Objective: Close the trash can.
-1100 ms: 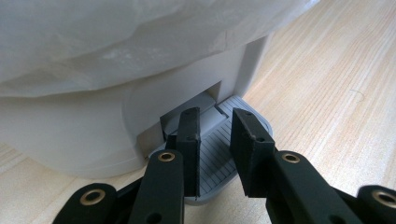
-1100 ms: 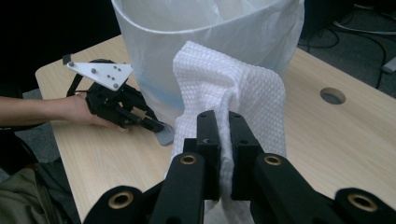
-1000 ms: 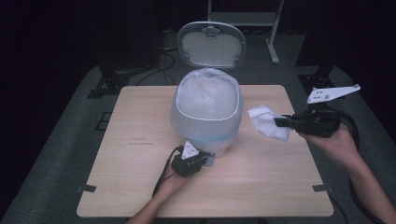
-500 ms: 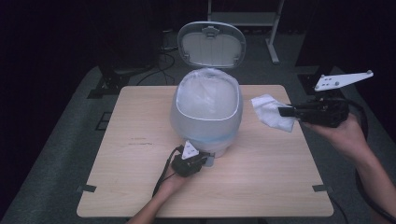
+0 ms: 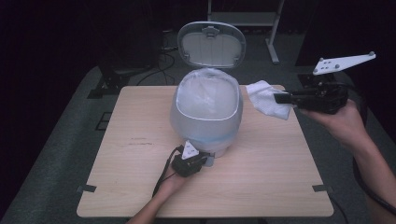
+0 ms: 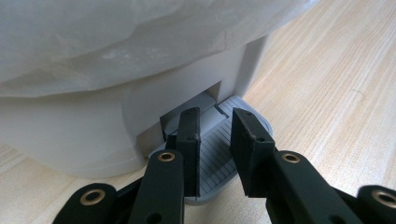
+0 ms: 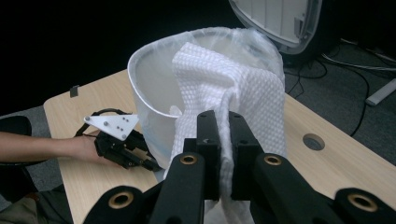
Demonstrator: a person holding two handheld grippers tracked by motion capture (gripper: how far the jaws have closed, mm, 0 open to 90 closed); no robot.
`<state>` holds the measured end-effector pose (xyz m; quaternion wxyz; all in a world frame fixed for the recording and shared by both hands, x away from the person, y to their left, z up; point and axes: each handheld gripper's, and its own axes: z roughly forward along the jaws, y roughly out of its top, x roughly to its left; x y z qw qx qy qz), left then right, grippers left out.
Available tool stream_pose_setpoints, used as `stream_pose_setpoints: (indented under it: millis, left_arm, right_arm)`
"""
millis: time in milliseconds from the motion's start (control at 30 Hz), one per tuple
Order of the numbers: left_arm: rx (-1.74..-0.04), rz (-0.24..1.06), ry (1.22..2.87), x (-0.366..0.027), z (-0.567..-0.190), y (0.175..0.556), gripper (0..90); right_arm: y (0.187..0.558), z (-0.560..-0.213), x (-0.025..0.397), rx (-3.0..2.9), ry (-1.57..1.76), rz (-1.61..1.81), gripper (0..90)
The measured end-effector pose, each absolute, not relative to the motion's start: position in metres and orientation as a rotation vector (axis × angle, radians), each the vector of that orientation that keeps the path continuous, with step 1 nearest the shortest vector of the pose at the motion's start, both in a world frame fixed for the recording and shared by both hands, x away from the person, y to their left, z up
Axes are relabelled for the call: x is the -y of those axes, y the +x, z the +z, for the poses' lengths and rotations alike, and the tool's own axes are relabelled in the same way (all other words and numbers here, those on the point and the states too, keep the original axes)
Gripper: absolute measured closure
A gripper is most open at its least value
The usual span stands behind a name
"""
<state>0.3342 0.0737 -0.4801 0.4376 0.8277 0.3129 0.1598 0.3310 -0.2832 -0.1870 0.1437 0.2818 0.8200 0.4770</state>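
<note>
A white pedal bin (image 5: 205,112) lined with a clear plastic bag stands mid-table, its lid (image 5: 212,44) raised at the back. My left gripper (image 5: 201,161) lies low at the bin's front. In the left gripper view its jaws (image 6: 215,116) rest on the grey ribbed pedal (image 6: 219,144), a narrow gap apart, with nothing between them. My right gripper (image 5: 280,98) hovers off the table to the right of the bin, shut on a white textured cloth (image 5: 266,100). In the right gripper view the cloth (image 7: 224,74) hangs from the jaws (image 7: 223,119) in front of the bin's open mouth (image 7: 154,74).
The wooden table (image 5: 261,177) has bare surface left and right of the bin. A round cable hole (image 7: 314,141) sits in the tabletop. Behind the table are dark floor, cables and a white stand's base (image 5: 273,53). Tape tabs mark the table's front corners.
My right gripper has lifted the cloth higher and slightly farther back beside the bin. The left gripper has stayed on the pedal and the lid has stayed up.
</note>
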Motion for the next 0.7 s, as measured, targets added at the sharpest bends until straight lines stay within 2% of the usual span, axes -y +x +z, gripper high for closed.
stream_pose_setpoints:
  millis: [700]
  left_arm:
    - [-0.778, 0.396, 2.059, -0.074, -0.480, 0.334, 73.1]
  right_arm:
    - [0.350, -0.170, 0.250, -2.399, 0.766, 1.370, 85.0]
